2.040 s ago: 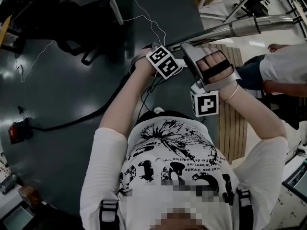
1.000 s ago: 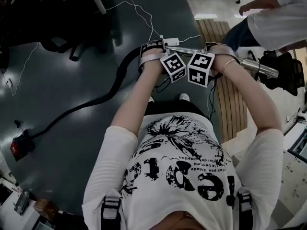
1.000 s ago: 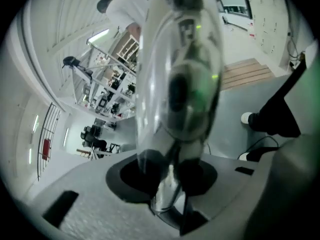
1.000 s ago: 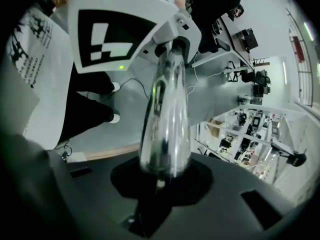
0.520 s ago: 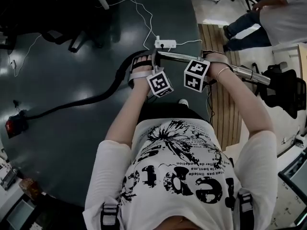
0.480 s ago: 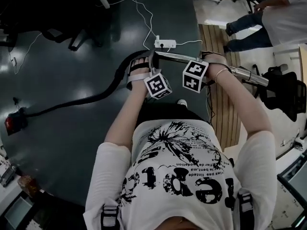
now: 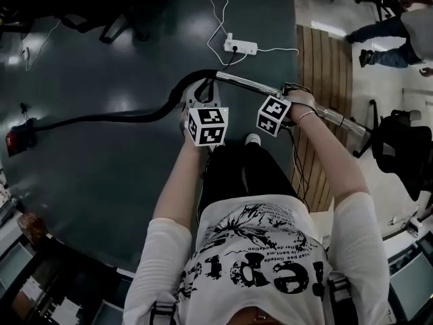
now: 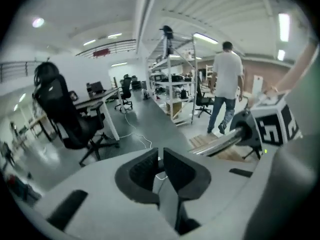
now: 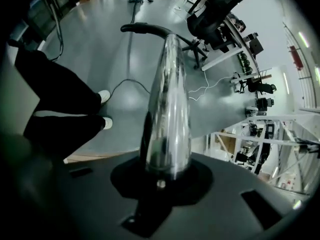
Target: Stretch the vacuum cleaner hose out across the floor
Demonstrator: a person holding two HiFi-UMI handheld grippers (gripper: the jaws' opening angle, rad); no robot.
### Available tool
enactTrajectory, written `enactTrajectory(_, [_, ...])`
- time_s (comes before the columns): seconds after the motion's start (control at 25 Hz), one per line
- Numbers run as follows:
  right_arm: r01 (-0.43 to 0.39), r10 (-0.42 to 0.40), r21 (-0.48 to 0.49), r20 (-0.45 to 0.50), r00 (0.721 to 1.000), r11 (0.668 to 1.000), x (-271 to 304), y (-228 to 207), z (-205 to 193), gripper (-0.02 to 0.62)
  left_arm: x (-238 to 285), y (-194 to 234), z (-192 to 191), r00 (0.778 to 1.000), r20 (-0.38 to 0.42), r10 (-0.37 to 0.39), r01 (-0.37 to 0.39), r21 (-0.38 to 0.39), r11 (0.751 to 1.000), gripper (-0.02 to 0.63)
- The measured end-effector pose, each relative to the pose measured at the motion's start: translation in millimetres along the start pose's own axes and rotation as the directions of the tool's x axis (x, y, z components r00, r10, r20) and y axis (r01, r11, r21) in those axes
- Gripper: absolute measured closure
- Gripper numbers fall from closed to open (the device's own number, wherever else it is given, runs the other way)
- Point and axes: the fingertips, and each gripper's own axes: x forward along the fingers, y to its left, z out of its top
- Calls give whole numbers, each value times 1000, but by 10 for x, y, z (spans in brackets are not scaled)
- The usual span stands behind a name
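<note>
My right tool (image 9: 165,171) is clamped on the metal wand (image 9: 167,99), and the chrome tube runs straight out from between its jaws toward the curved black grip at the far end. My left tool (image 8: 158,160) has just been closing. Its jaws are down to a narrow slit with nothing between them, and it points out across the room, past a black office chair (image 8: 62,111) and a person (image 8: 227,81) walking by the shelves.

From above, the vacuum hose (image 7: 101,119) leaves the wand's bend just ahead of my left tool and lies in one long, shallow curve over the dark floor (image 7: 101,195) — ending at a small red thing (image 7: 13,141) at the left edge. A white power strip (image 7: 240,46) lies on the floor beyond the wand.
</note>
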Motion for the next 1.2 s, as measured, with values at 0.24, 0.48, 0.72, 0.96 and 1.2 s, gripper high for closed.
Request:
enactTrajectory(0.24, [6,-9,66,53,999,998,1119,291,221,520,832,-78,-626,995,48,-84,92,-214,973,601])
enactTrajectory(0.48, [65,-65,3,48,997,998,2792,703,205,520,1941,-197,-1518,977,132,-167,188,-171,967,601])
enactTrajectory(0.72, [76,-86,85,124,989,994,4240,1185,188,520,3073,-315,-2450,959,159,-234,259,-163,952,601])
enactTrajectory(0.96, [60,-84,147,168,982,987,5387,1579,217,520,4079,-539,-3024,937,205,-283,310,-116,944,601])
enactTrajectory(1.2, [-7,-32,178,218,975,984,6098,1843,322,520,4640,-885,-3374,914,200,-353,371,-58,927,601])
